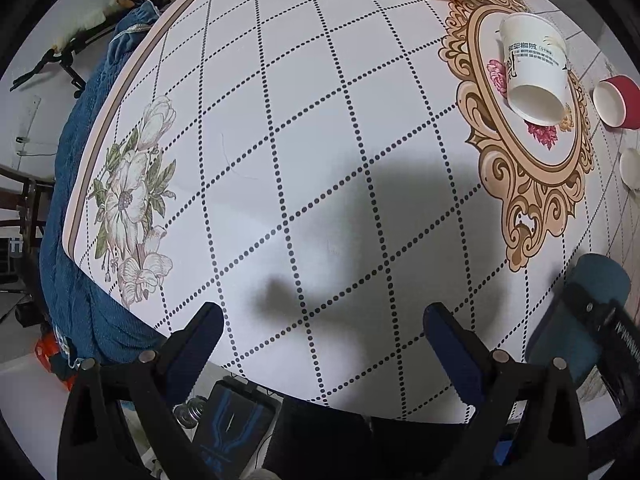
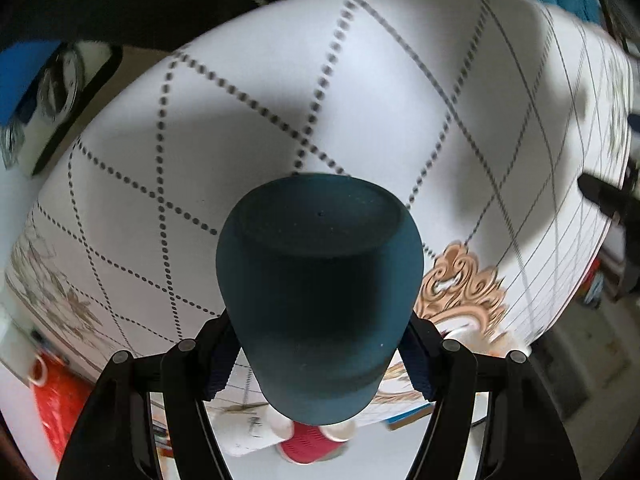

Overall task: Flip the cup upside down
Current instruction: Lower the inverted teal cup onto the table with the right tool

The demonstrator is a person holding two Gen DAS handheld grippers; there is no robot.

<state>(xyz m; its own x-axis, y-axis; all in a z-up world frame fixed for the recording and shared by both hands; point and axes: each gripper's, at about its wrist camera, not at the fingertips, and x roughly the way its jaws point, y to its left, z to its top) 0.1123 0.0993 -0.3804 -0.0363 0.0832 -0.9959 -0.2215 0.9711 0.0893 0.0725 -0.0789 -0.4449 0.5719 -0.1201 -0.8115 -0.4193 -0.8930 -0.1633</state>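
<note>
Under us is the big round table (image 1: 320, 120) with a dotted grid cloth. Our right gripper (image 2: 320, 344) holds the dark teal cup (image 2: 320, 280) by its sides, off the table, with the flat base turned away from the camera toward the cloth; in the left wrist view the cup (image 1: 592, 312) appears at the near right. We judge the turning step is in progress, because the right view is blurred. Our left gripper (image 1: 324, 332) hangs over the near edge with jaws wide and nothing between them. Farther right, a white paper cup (image 1: 532, 72) lies on its side, and a red cup (image 1: 616, 100) is beside it. Next we should rotate the wrist until the mouth faces down, then lower the cup gently onto bare cloth.
</note>
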